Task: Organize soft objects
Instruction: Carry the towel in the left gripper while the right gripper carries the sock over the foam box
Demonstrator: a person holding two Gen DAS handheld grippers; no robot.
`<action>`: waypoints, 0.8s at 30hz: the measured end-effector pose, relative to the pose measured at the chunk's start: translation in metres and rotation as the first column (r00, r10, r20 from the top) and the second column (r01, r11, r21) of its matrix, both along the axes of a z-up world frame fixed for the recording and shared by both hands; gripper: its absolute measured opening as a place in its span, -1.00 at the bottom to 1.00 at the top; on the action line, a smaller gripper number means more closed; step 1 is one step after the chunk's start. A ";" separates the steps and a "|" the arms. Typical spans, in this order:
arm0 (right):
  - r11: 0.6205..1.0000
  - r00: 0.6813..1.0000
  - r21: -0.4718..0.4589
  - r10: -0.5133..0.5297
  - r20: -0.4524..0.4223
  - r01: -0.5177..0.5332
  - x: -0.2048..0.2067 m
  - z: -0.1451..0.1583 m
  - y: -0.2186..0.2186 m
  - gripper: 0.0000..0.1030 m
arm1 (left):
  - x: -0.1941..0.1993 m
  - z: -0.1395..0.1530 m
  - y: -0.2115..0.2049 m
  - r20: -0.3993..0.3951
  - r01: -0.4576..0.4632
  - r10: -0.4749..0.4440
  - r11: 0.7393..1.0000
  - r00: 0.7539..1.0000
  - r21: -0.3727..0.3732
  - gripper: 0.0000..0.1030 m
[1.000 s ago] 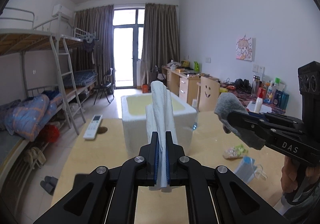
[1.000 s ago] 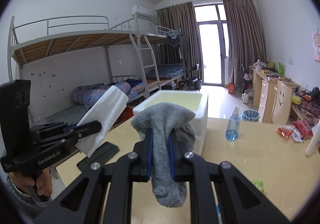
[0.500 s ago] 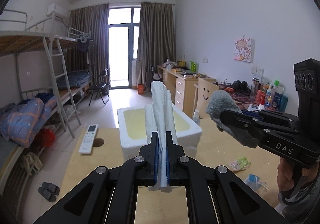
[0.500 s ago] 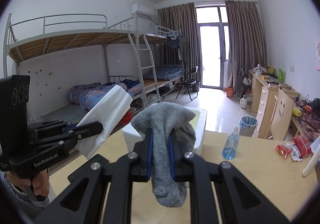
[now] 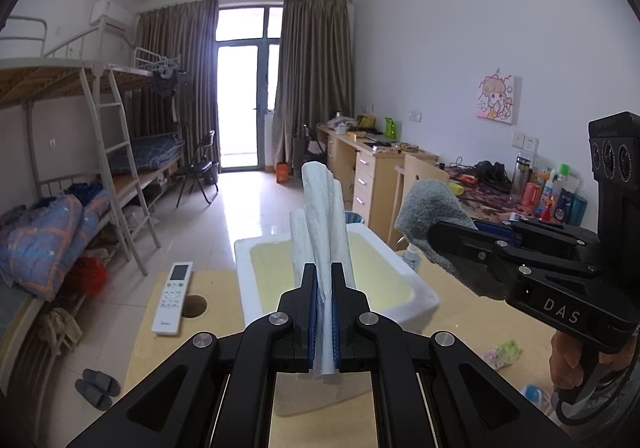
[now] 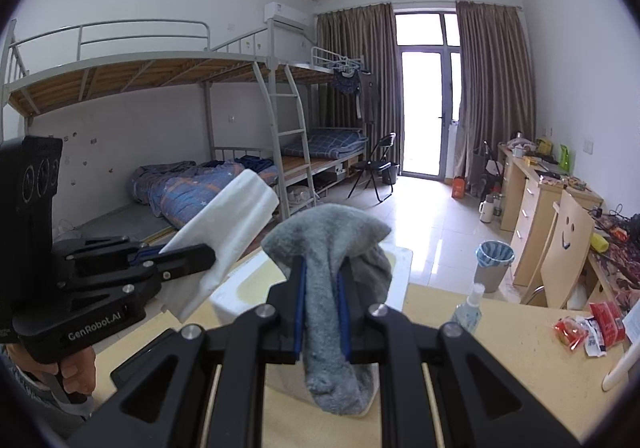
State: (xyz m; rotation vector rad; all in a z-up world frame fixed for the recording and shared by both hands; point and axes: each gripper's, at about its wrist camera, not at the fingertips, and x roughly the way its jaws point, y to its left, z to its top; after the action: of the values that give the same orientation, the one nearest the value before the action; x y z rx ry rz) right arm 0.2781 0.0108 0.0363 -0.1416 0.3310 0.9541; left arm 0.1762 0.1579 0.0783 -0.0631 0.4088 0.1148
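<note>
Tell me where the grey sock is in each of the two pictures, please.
Left wrist view: the grey sock is at the right, clamped in the right gripper.
Right wrist view: the sock is at the centre bottom, hanging between the gripper's fingers.
Shared landmark: the white foam box on the table behind it.

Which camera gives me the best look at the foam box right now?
Left wrist view: the foam box shows its open top and yellowish inside, only partly hidden by the white cloth. In the right wrist view the grey sock and both grippers cover most of it.
</note>
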 end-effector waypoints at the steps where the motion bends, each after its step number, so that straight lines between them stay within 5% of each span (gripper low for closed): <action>1: 1.000 1.000 0.001 -0.005 -0.001 0.005 0.004 0.000 0.002 -0.66 | 0.004 0.000 0.001 -0.002 -0.002 0.002 1.000 1.000 0.001 -0.88; 24: 1.000 0.999 -0.020 -0.022 -0.050 0.021 0.041 0.000 0.020 -0.66 | 0.062 -0.012 -0.004 -0.067 0.017 -0.014 0.999 0.998 0.046 -0.88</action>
State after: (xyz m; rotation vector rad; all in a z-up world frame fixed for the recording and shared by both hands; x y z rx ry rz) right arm 0.3187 0.0309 0.0360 -0.1317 0.3873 0.9340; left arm 0.2383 0.1544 0.0664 -0.0099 0.4731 0.1109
